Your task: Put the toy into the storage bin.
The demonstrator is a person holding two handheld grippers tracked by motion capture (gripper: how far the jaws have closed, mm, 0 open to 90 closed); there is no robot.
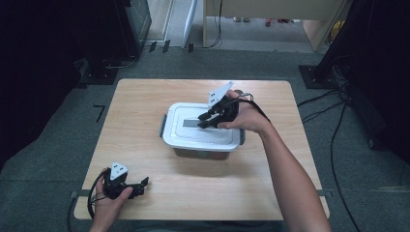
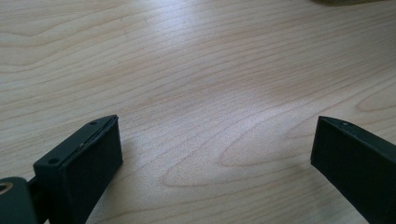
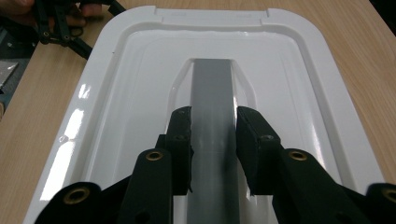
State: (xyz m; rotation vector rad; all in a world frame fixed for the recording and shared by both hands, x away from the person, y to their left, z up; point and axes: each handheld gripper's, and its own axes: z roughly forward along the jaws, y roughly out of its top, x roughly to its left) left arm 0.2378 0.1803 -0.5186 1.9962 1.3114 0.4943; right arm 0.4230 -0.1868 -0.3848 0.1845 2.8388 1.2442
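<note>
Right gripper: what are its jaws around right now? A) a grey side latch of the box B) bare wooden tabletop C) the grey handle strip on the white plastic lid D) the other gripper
C. In the right gripper view the right gripper has one black jaw on each side of the grey handle strip in the middle of the white plastic lid, pressed against it.

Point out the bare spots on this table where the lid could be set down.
Bare wood lies left of the white box out to the table edge, behind the box, and along the near edge between the left gripper and the person's right forearm. The middle is crowded: the right gripper straddles the lid's grey handle.
</note>
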